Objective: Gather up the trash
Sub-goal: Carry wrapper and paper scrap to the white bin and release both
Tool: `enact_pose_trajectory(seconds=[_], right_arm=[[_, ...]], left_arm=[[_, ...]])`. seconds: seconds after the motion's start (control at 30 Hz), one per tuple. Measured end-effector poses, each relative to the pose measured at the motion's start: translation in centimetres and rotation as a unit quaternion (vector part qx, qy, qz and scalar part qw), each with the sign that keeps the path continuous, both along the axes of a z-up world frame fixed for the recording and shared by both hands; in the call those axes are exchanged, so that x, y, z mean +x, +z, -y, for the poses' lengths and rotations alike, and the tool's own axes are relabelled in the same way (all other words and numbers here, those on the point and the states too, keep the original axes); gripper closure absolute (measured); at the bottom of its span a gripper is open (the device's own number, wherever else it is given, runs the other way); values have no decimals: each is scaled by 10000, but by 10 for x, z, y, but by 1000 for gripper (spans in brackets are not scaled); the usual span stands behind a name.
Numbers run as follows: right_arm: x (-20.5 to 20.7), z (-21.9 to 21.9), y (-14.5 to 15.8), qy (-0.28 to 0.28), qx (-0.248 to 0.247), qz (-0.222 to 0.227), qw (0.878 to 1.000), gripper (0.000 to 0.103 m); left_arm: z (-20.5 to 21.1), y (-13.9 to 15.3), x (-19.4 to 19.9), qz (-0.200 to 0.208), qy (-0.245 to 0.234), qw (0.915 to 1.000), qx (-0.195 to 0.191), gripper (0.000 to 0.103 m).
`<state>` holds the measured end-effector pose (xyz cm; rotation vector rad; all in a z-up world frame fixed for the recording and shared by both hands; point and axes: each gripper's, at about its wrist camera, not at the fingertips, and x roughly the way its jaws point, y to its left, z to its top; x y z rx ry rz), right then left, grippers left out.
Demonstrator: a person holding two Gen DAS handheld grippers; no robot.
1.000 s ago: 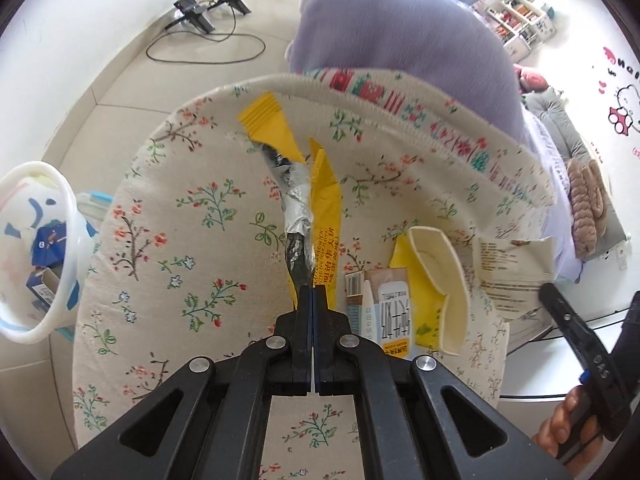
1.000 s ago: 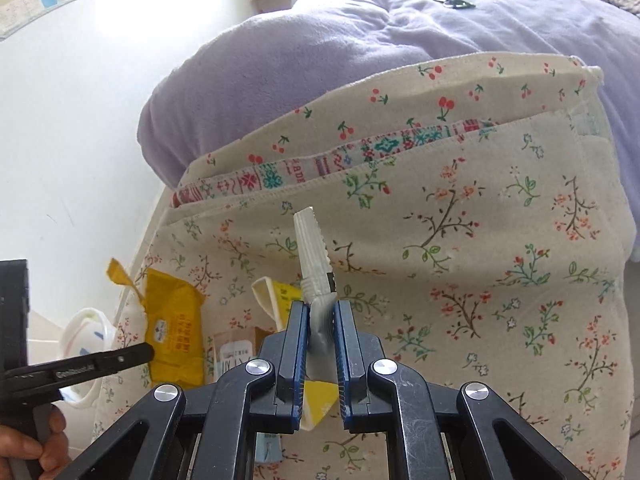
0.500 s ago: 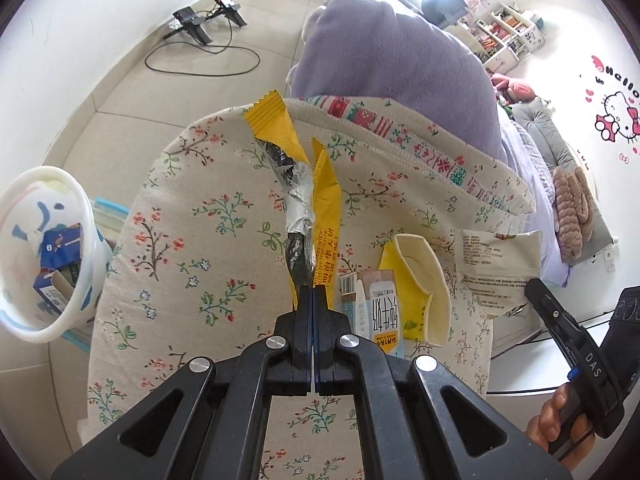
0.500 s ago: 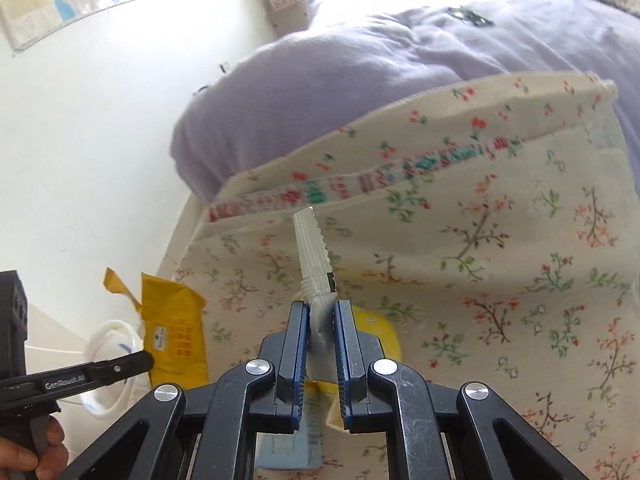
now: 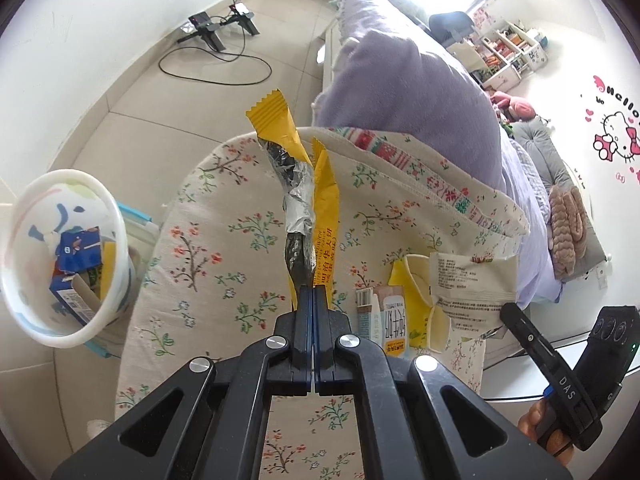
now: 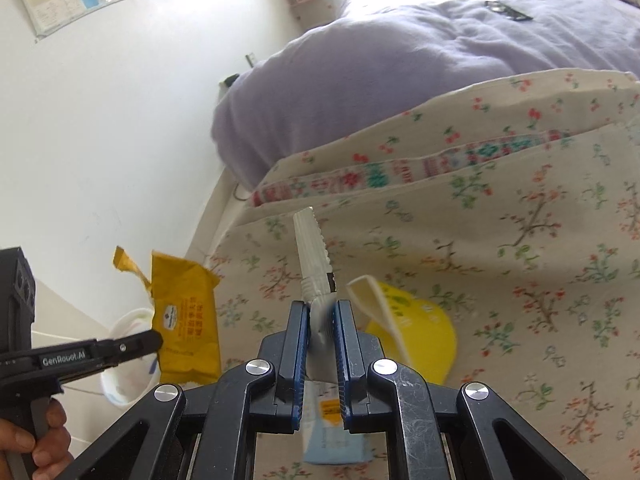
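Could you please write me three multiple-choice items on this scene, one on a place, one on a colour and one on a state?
1. Where is the white bin?
A. on the floor beside the floral cloth
B. on the purple blanket
C. on a shelf

2. What colour is the wrapper in the left gripper?
A. green
B. yellow
C. red

3. How is the right gripper?
A. wide open
B. shut on nothing
C. shut on a white packet

Answers: 1 A, the bin stands on the tiles left of the cloth; 2 B, it is yellow with silver lining; 3 C, the packet is clamped between its jaws.
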<state>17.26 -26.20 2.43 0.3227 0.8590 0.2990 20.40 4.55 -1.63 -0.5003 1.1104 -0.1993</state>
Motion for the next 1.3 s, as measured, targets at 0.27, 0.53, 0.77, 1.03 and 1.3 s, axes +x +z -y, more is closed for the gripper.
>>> enact_pose_trajectory(seconds=[0.27,0.53,0.77,1.03,1.3], right_arm=[[-2,-38,2,355,-40,92,9993,92],[-1,-87,-8,790,-377,97,9961,92],[6,-124,-13,1109,-352,92,9932,92],[12,-185,-27,1693,-252,-10,9852,92],[10,-237,-39,2090,-85,-98,9778,92]], left_arm=[[-35,6,-8,89,226,9997,0,103],[-98,5,-15,6,812,9966,156,103],[-165,1,-23,-110,1471,9886,295,103],[-202,-26,-23,-651,1822,9792,608,103],[-229,-57,-17,-1201,2126,9691,350,101]])
